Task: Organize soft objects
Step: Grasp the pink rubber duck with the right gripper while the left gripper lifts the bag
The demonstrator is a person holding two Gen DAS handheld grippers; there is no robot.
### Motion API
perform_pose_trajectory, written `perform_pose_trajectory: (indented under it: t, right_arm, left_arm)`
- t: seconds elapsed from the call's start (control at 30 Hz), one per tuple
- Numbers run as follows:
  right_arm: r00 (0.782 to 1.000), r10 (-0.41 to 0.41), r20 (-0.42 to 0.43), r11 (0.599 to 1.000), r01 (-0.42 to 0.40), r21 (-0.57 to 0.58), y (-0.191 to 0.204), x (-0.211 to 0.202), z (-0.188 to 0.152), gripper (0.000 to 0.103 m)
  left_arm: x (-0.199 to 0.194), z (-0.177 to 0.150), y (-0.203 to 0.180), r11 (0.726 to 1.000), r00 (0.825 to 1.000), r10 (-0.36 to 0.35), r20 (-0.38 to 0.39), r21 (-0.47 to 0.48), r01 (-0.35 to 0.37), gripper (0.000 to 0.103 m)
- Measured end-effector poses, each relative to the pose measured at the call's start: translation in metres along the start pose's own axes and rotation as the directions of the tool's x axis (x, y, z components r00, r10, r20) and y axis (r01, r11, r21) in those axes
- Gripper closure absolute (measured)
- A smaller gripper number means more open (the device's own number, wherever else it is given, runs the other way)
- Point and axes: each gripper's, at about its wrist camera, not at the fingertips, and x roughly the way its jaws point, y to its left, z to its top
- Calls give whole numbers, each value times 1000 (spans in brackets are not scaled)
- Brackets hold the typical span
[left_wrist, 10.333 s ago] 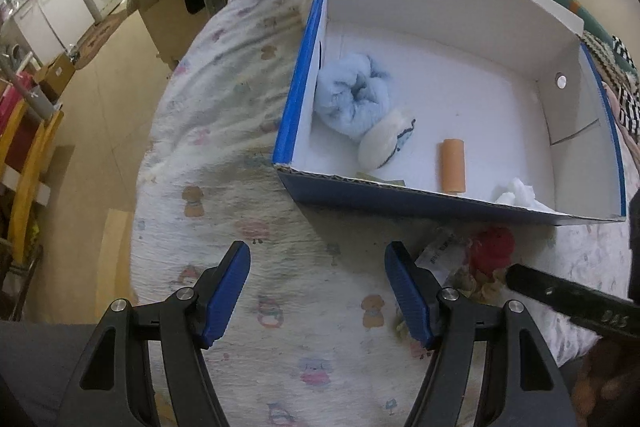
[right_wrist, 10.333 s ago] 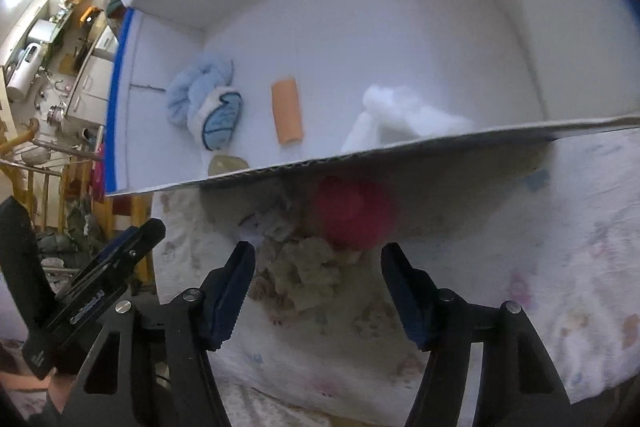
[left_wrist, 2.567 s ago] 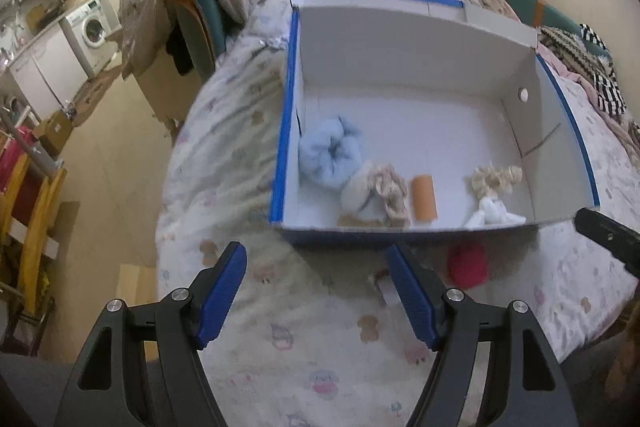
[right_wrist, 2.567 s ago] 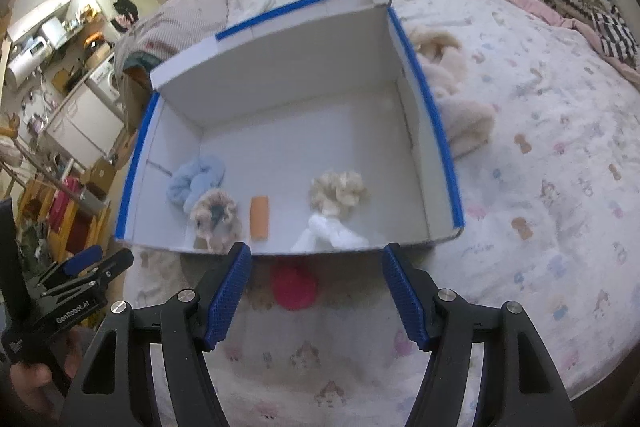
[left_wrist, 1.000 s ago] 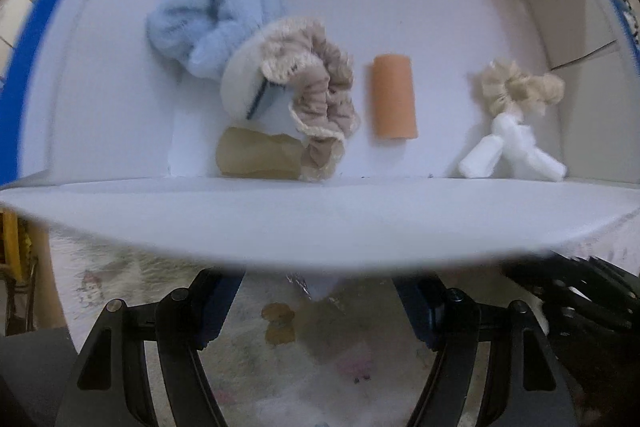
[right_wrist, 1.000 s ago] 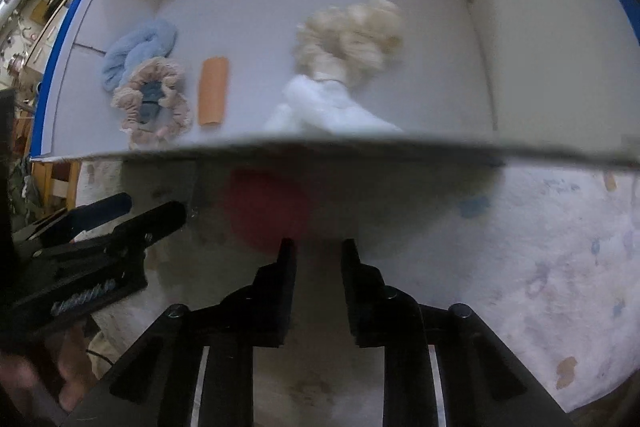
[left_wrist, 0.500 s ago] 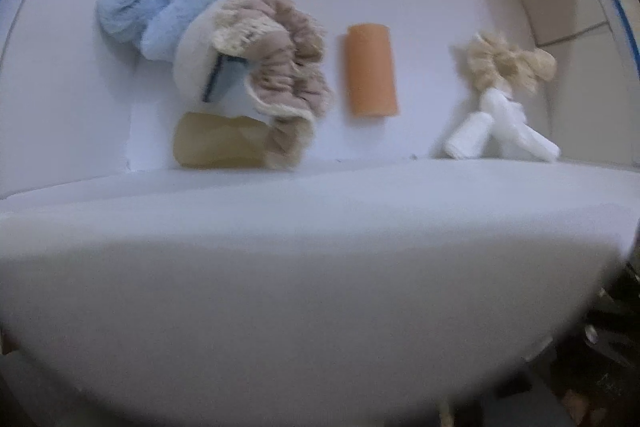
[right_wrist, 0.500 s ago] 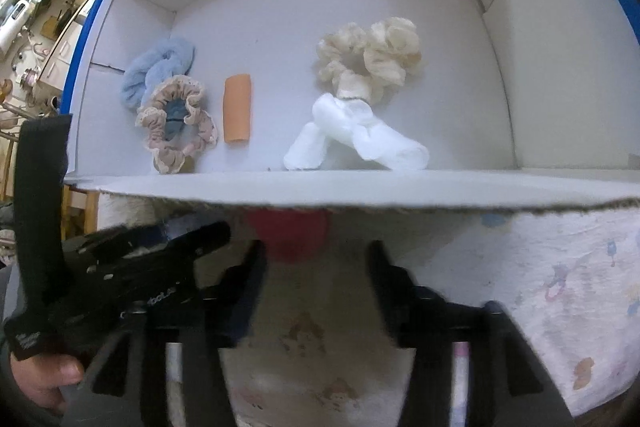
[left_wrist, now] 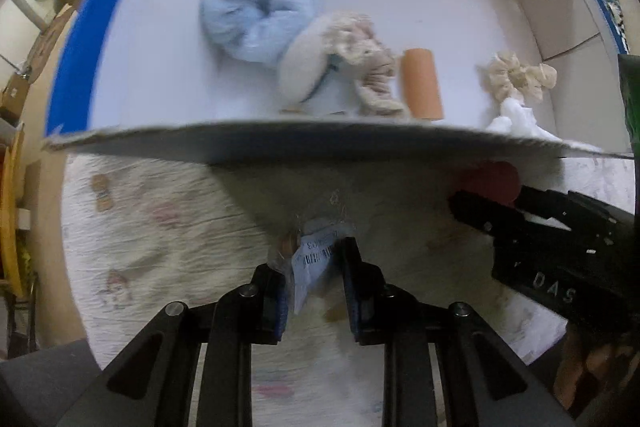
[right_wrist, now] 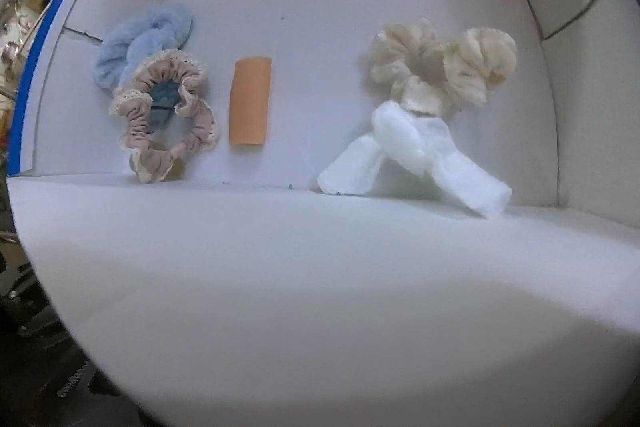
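The left claw (left_wrist: 314, 267) is clenched on a small clear packet with a barcode label (left_wrist: 312, 255); its jaws have just been closing, and the packet stands up between the blue pads over the patterned bedspread (left_wrist: 160, 227), just in front of the near wall of the white box (left_wrist: 320, 143). The right claw (left_wrist: 486, 205) shows in the left wrist view as a black tool coming in from the right, its tips against a red soft ball (left_wrist: 490, 179) that lies on the bed right under the box's near wall; its jaws have just been opening, and since the tips are dark and partly hidden I cannot tell whether they grip the ball or merely touch it; its own camera sees only the box's wall and inside.

Inside the box, at the left, a light blue fluffy scrunchie (right_wrist: 144, 39) lies against the side wall; a beige frilled scrunchie (right_wrist: 164, 115) overlaps its near edge, with a pale rounded item (left_wrist: 300, 71) beneath it; an orange cylinder (right_wrist: 250, 103) lies just beside that, apart from it. Well to the right, a cream scrunchie (right_wrist: 440, 63) touches a white cloth bow (right_wrist: 408, 147) that rests against the near wall.
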Motion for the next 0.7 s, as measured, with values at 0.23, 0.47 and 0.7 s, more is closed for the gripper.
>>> perform_pose_trajectory:
  t: [0.23, 0.47, 0.7]
  right_arm:
    - [1000, 5, 5, 999, -5, -41, 5, -6, -3, 55]
    - [999, 14, 41, 996, -10, -90, 28, -24, -28, 55]
    - [994, 16, 111, 989, 0, -146, 43, -60, -53, 55]
  left_arm:
    - [-9, -3, 14, 1000, 1000, 13, 17, -10, -12, 82]
    - [-22, -9, -2, 999, 998, 28, 57, 15, -28, 82]
    - [-49, -21, -3, 999, 993, 47, 105, 5, -48, 82]
